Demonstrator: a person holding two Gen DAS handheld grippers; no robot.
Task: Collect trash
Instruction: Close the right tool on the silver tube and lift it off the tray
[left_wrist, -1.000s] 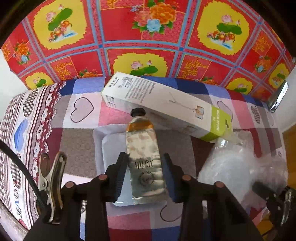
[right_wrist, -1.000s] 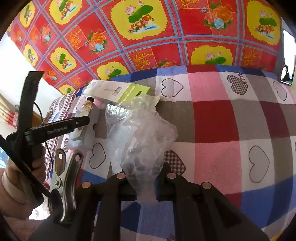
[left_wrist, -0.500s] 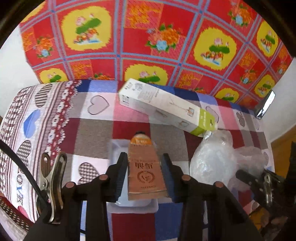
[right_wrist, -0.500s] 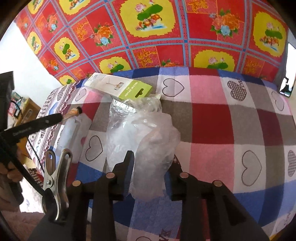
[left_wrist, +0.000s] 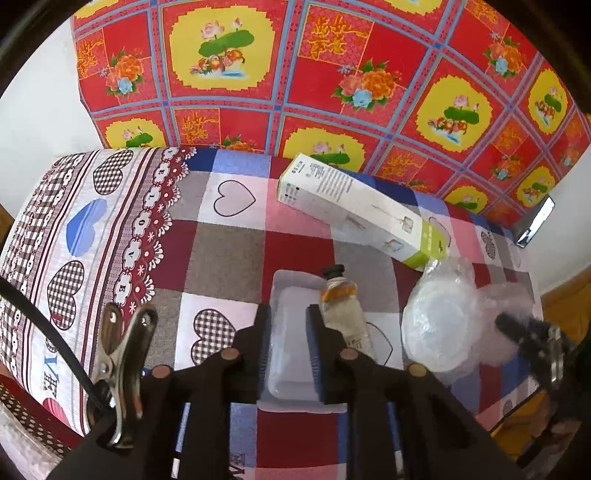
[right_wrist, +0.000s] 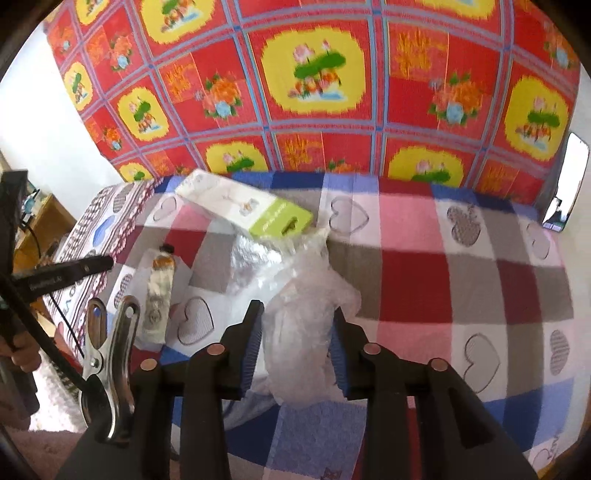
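Plastic wrap (right_wrist: 303, 295) sits between the opening right tool (right_wrist: 297, 321); the left tool (left_wrist: 288, 317) opens empty above "LOVE"-lettered cloth (left_wrist: 140, 229).

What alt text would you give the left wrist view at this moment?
The left gripper hovers with its jaws opening, empty, over a white plastic tray on a checked heart-print cloth. A squeezed tube lies on the tray's right edge, outside the jaws. Beyond it lies a long white and green box; crumpled clear plastic sits at right.
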